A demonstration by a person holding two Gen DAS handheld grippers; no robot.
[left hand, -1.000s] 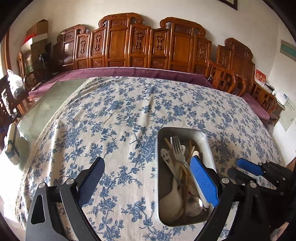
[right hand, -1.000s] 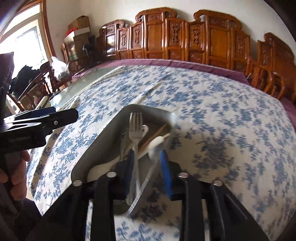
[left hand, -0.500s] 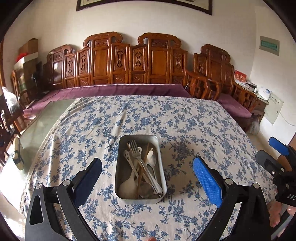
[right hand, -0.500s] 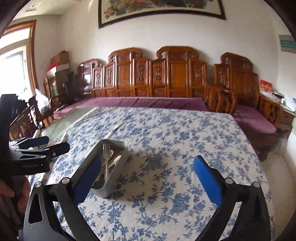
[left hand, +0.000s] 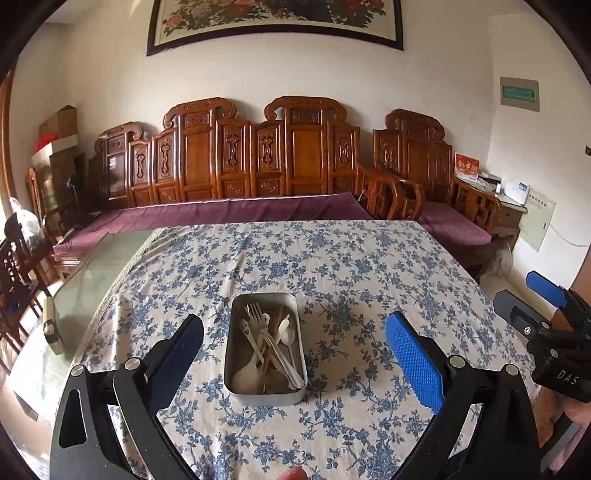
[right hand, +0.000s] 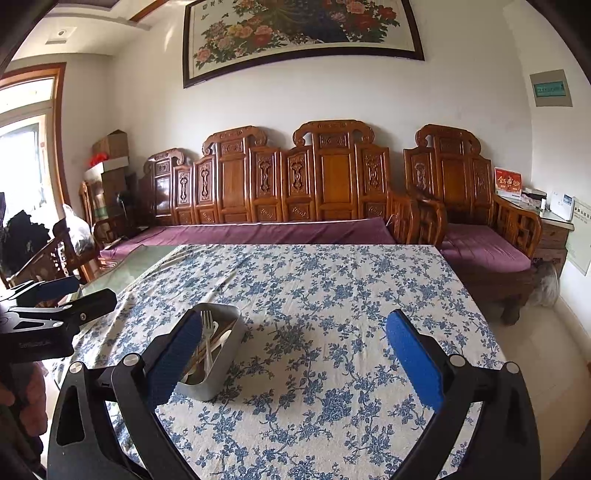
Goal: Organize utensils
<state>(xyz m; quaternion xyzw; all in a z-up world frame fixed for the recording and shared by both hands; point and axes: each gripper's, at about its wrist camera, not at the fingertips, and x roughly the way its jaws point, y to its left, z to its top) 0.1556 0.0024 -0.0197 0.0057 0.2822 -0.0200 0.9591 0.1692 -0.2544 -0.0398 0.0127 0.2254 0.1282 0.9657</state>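
- Left wrist view: the left gripper (left hand: 293,345) is seen with its jaws spread wide, nothing being held; one blue textured pad (left hand: 413,360) is shown at lower right and the dark back of the other finger at lower left.
- Between the two fingers, in the lower centre of the frame, a rectangular silver metal tin (left hand: 265,391) is seen resting on the table, apart from both fingers.
- Inside the tin a metal fork (left hand: 256,317), a pale plastic spoon (left hand: 243,376) and wooden chopsticks (left hand: 279,325) are piled together; the pieces are too tangled to be counted.
- A cream tablecloth with blue flowers (left hand: 369,266) is spread under the tin.
- At the right edge the right gripper (left hand: 532,299) is visible, its jaws likewise apart and empty.
- Right wrist view: the right gripper (right hand: 293,345) is shown wide open above the cloth, with nothing between the pads.
- The tin (right hand: 225,363) lies at lower left centre, partly hidden behind the near finger.
- The left gripper (right hand: 70,291) is seen at the left edge.
- A carved wooden bench with purple cushions (right hand: 295,184) fills the middle background, and a framed flower painting (right hand: 295,33) hangs at the top.
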